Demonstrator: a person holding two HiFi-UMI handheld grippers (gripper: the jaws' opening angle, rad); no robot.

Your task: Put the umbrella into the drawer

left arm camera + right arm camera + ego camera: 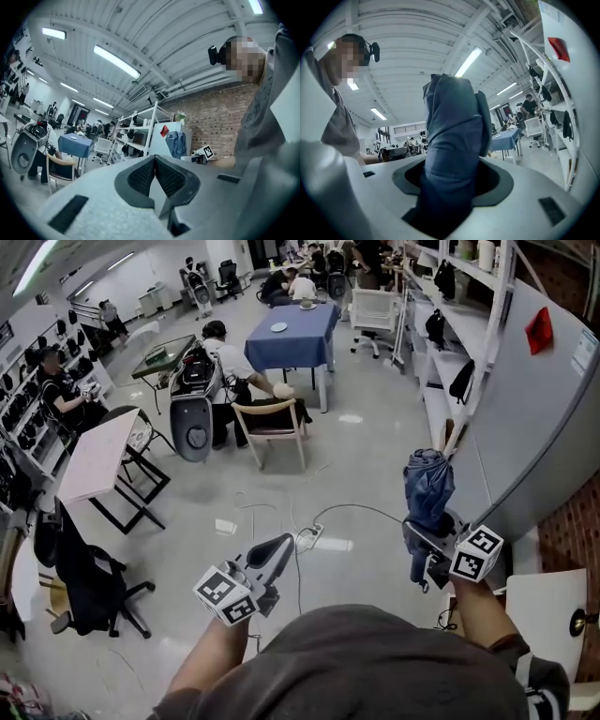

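Observation:
A folded blue umbrella (427,493) stands upright in my right gripper (428,542), whose jaws are shut on its lower part. In the right gripper view the umbrella (452,150) fills the gap between the jaws and rises above them. My left gripper (273,554) is held out at the lower left with nothing in it; its ribbed pads (140,177) meet at their tips in the left gripper view, where the umbrella (176,143) shows far off. No drawer is in view.
A grey cabinet wall (553,418) and white shelving (469,324) stand on the right. Ahead are a wooden chair (272,423), a blue-clothed table (292,334), a white table (98,456), a black office chair (84,582), floor cables (309,521) and several people.

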